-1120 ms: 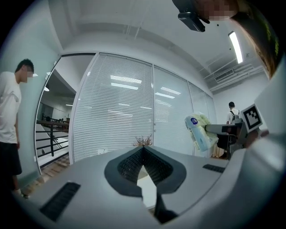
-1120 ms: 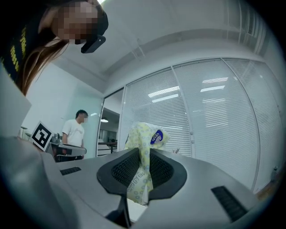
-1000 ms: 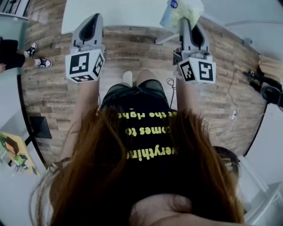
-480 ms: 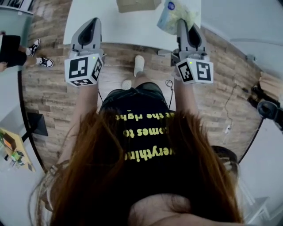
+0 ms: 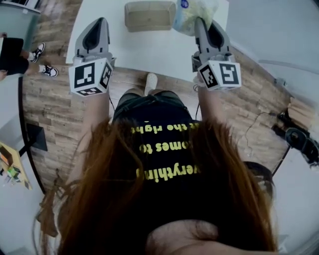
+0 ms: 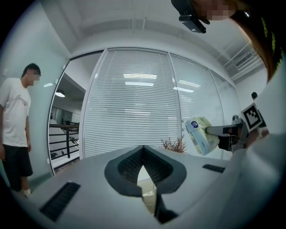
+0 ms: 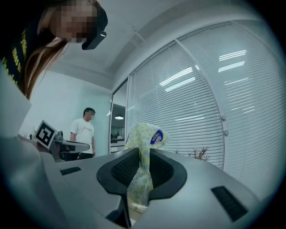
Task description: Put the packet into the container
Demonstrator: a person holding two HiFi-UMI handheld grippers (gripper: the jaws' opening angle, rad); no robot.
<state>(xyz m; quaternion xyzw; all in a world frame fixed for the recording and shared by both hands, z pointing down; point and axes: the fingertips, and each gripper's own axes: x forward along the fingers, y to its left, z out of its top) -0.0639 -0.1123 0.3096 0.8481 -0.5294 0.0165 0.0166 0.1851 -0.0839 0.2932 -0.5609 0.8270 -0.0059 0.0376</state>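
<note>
Yellow-patterned packet was pinched by the right hand-held gripper | held above the white table, near the tan container | left hand-held gripper was pressed together, empty.

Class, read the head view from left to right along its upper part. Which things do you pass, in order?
A bystander's black-and-white sneakers → grey left gripper → tan rectangular container → pale yellow-green patterned plastic packet, clamped in the right gripper, which overlaps it.
</note>
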